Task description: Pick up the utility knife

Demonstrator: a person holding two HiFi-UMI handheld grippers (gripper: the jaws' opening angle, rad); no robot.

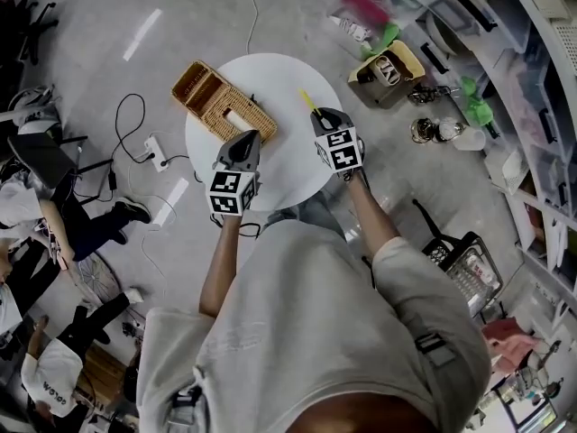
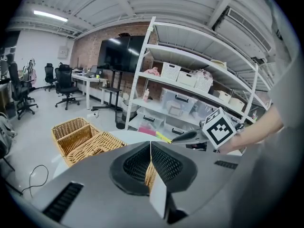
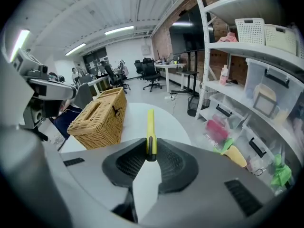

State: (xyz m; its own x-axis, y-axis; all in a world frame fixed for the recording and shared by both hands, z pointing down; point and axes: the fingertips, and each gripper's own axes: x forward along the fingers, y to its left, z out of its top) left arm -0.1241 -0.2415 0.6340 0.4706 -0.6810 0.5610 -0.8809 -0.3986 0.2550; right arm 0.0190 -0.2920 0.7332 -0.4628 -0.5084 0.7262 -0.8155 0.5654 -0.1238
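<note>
right tongs (image 3: 151,152) clamped on utility knife (image 3: 150,125) tail end | left tongs (image 2: 151,158) closed, empty | knife looks light, rigid, slick; mid-handle hold would pivot less

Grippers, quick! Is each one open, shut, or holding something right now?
Left gripper: closed, nothing between its jaws.
Right gripper: closed on the slim yellow utility knife.
</note>
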